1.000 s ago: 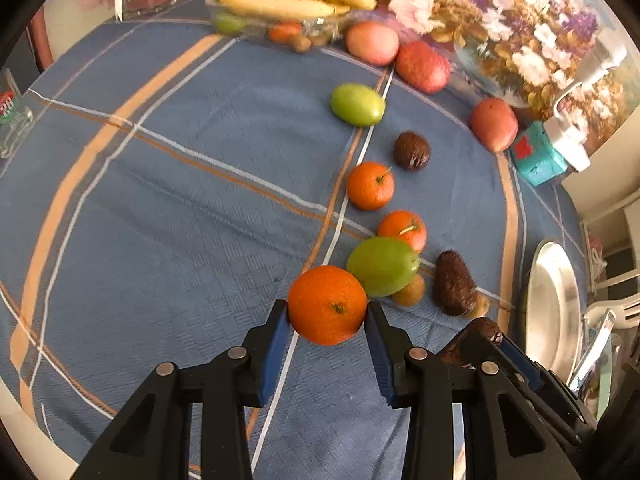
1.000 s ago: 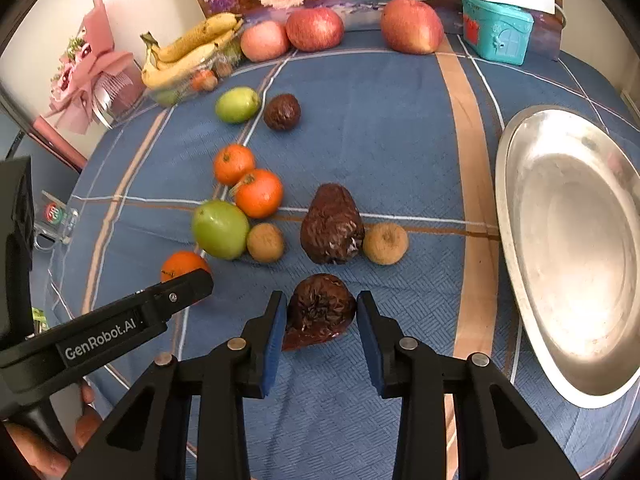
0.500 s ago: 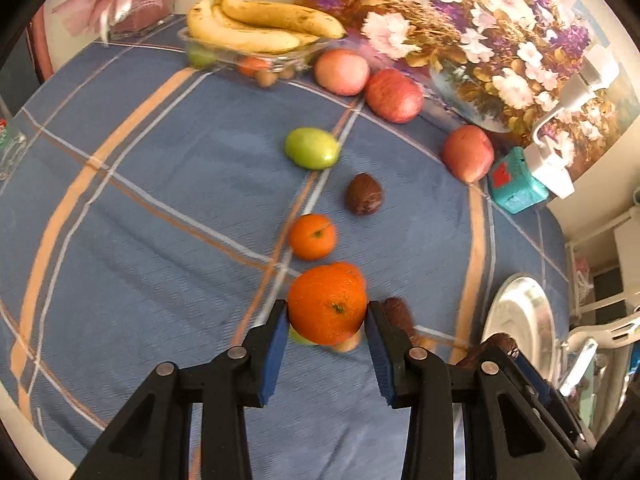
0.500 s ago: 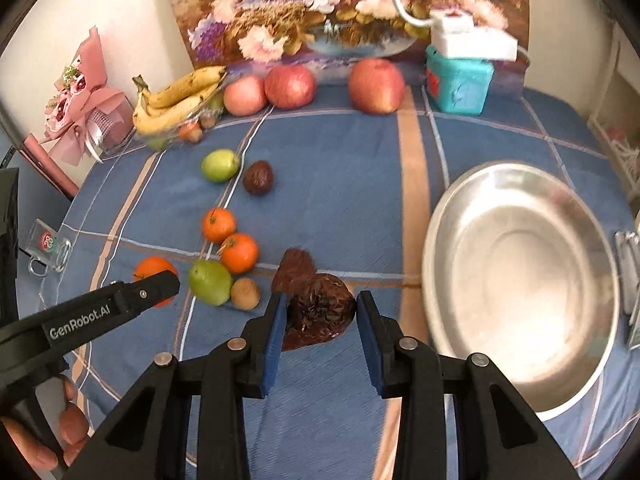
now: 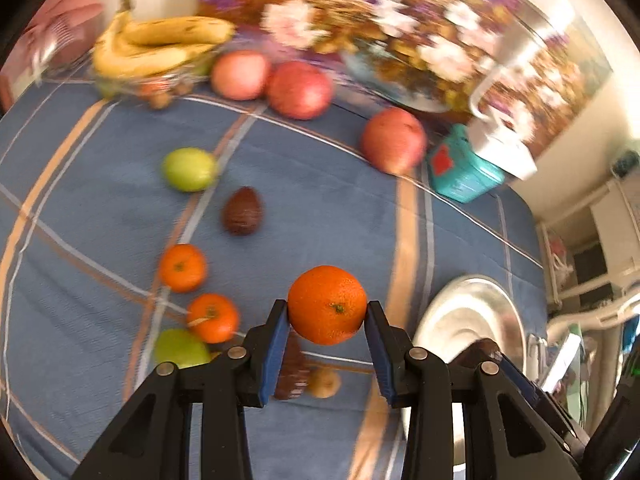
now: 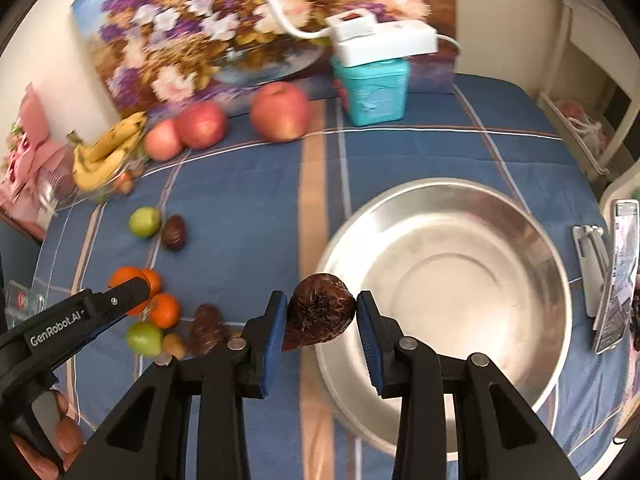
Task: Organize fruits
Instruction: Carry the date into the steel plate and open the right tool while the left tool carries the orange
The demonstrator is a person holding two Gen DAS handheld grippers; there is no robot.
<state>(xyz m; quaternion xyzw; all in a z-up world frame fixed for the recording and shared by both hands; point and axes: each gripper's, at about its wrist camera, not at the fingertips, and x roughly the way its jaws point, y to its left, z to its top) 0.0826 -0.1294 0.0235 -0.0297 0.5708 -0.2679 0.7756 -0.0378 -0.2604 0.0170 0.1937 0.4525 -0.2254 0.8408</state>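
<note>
Partly hidden behind orange [image 5: 327,305]: dark fruit [image 5: 294,368].

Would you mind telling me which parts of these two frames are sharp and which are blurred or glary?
Left wrist view: the held orange and the left gripper are sharp, while the bananas and the floral painting smear with motion blur. Right wrist view: the wrinkled dark fruit in the right gripper is crisp; the metal bowl shows soft glare, and the background is mildly blurred.
</note>
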